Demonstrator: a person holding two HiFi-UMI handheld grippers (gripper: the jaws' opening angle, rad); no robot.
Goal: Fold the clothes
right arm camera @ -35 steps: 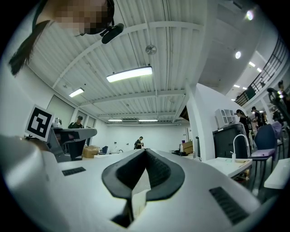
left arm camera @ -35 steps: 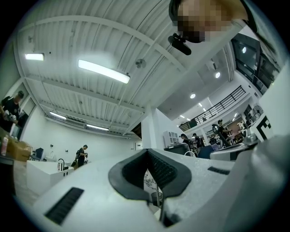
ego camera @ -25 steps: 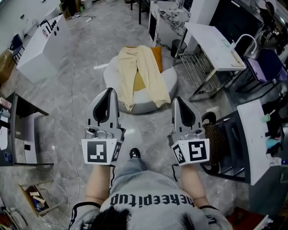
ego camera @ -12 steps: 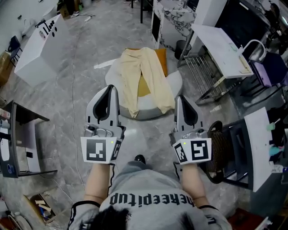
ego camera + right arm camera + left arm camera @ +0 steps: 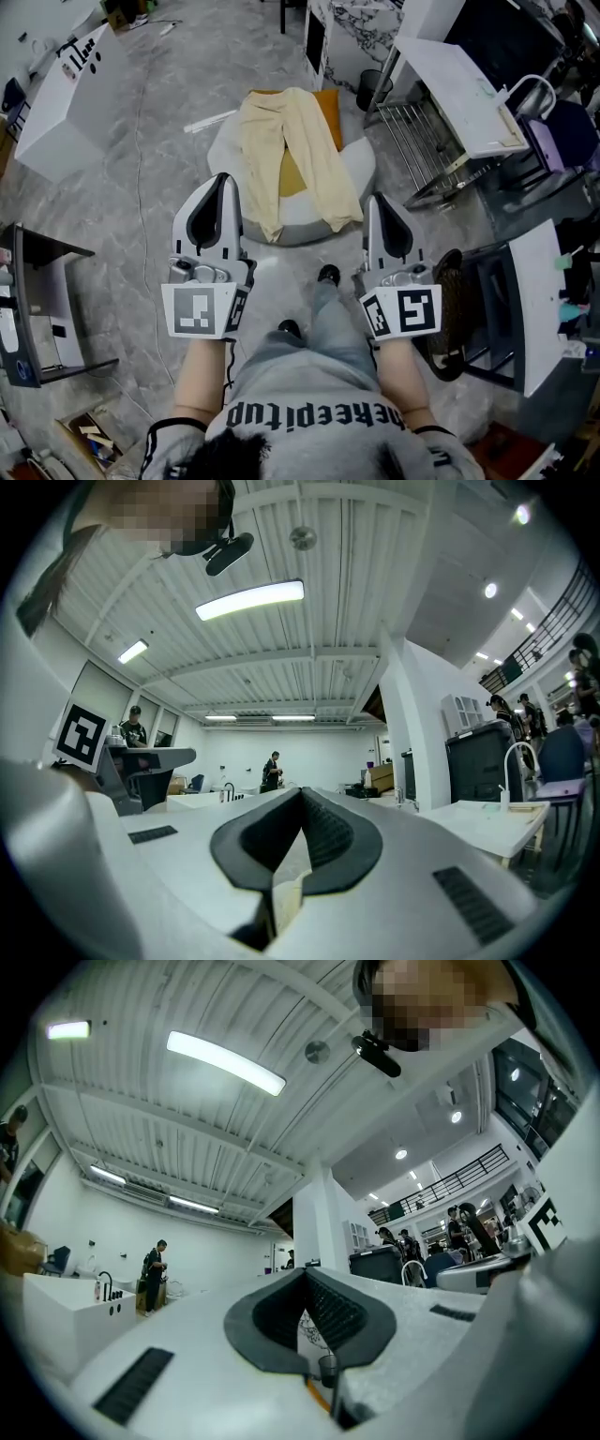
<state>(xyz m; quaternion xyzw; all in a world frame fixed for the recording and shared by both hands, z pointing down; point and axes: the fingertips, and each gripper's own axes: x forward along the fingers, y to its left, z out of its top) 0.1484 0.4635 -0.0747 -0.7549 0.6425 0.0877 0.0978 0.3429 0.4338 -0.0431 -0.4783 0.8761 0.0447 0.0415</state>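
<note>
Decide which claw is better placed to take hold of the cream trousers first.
Right, narrowly: the right claw appears closer to a near hem of the trousers than the left claw does. Both are shut and empty.

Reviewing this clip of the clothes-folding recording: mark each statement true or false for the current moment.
1. Pale yellow trousers lie on the round white pouf. True.
2. The right tongs are shut on a trouser leg. False: they are shut on nothing, short of the pouf.
3. The left tongs stand wide open. False: their tips meet, with nothing between them.
4. A mustard cushion shows between the trouser legs. True.
5. The trousers are already folded in half. False: both legs lie stretched out at full length.
</note>
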